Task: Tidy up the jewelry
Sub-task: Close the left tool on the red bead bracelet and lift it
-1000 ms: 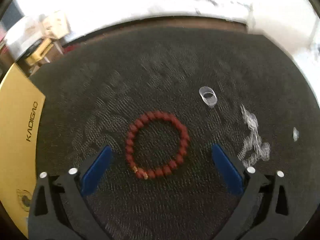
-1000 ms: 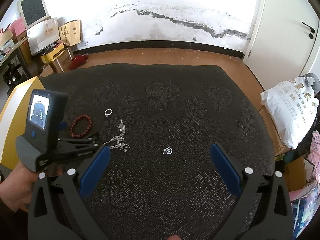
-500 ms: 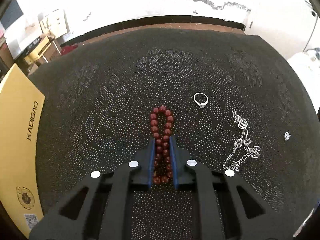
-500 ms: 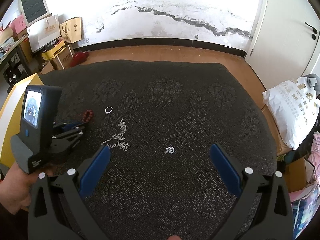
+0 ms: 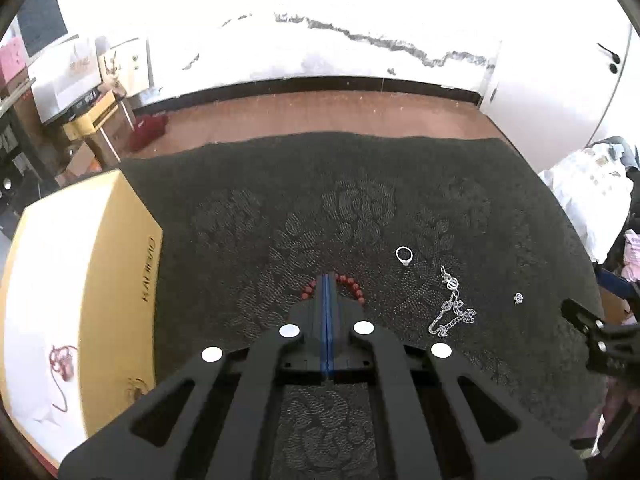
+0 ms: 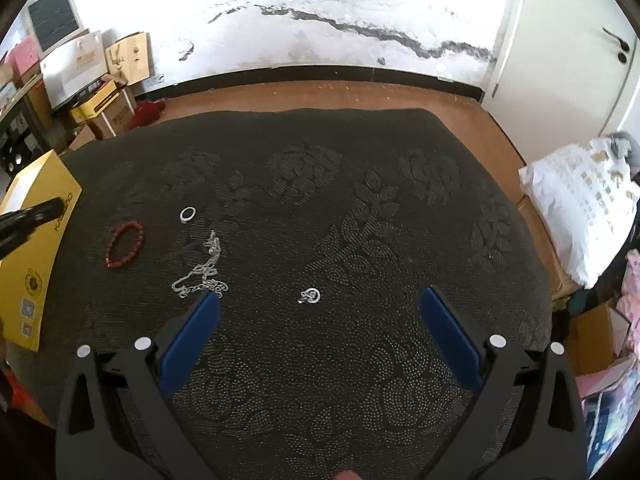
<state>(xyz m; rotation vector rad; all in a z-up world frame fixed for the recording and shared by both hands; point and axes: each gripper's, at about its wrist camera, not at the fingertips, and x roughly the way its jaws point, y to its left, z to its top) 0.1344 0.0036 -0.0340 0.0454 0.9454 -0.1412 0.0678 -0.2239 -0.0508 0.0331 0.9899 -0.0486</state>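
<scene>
Beads of the red bracelet (image 6: 124,242) lie on the dark counter (image 6: 320,200), near the yellow box (image 5: 120,280), which holds a red cord piece (image 5: 60,360). The left claw (image 5: 327,277) is closed on nothing; the right claw (image 6: 320,294) stands open.

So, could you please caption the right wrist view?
Open right gripper above dark cloth bearing bracelet, ring, chain and charm.
</scene>
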